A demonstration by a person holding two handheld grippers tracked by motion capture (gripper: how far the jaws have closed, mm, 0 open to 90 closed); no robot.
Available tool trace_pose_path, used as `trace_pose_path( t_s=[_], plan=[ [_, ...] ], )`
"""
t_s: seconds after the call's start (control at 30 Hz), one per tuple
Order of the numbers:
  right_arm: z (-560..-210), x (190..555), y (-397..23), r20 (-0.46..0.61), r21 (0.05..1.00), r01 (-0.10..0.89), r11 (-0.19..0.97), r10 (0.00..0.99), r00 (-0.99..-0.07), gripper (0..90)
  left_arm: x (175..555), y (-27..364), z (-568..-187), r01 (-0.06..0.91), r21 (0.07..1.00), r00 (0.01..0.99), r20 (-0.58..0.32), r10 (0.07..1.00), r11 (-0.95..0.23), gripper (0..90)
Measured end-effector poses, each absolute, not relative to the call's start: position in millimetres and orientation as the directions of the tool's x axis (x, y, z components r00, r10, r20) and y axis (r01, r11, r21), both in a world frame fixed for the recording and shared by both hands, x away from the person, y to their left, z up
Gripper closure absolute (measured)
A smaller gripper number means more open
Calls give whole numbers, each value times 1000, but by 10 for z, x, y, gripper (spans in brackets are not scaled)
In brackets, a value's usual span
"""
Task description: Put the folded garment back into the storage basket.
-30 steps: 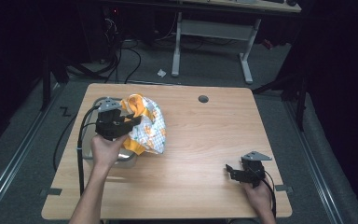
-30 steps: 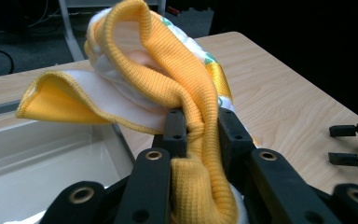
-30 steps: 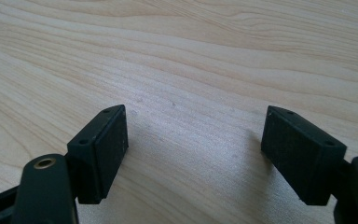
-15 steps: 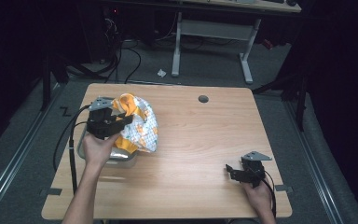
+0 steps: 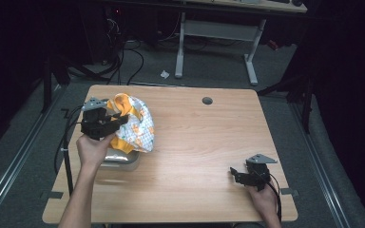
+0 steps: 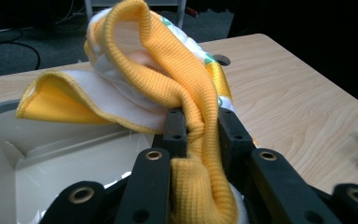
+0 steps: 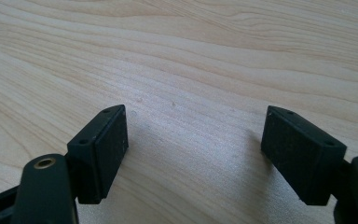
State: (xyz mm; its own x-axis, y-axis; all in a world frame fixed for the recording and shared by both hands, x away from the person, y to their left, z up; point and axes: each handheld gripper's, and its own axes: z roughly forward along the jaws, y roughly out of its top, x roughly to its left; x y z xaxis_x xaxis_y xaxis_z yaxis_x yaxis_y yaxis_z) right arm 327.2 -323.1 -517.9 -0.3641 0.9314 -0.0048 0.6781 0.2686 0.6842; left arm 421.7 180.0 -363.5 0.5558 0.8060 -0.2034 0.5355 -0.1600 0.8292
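In the high view, the grip of the left gripper [image 5: 105, 124] is masked by its own body and by the bunched cloth [image 5: 132, 124], and the metal container [image 5: 119, 159] beneath is largely covered. In the left gripper view, the yellow ribbed edge of the cloth [image 6: 191, 116] is seen pinched tight between the jaws, above the pale inside of the container [image 6: 51, 154], whose rim is cut off. The right gripper [image 5: 240, 175] is held low near the table's [image 5: 204, 137] front right corner; in the right gripper view its jaws are seen spread wide over bare wood [image 7: 191, 70].
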Motion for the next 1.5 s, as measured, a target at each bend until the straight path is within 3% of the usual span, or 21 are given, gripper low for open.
trace_pose_path(
  t_s=[0.83,1.5],
  plan=[
    [-5178,3272,-3231,-5,684,678,268,932,-364,232,4403,2022,-3918,588,790,506,-192,841,-173,758],
    [-5179,3272,-3231,-5,684,678,268,932,-363,232,4524,2101,-4226,654,722,449,-128,884,-227,751]
  ],
)
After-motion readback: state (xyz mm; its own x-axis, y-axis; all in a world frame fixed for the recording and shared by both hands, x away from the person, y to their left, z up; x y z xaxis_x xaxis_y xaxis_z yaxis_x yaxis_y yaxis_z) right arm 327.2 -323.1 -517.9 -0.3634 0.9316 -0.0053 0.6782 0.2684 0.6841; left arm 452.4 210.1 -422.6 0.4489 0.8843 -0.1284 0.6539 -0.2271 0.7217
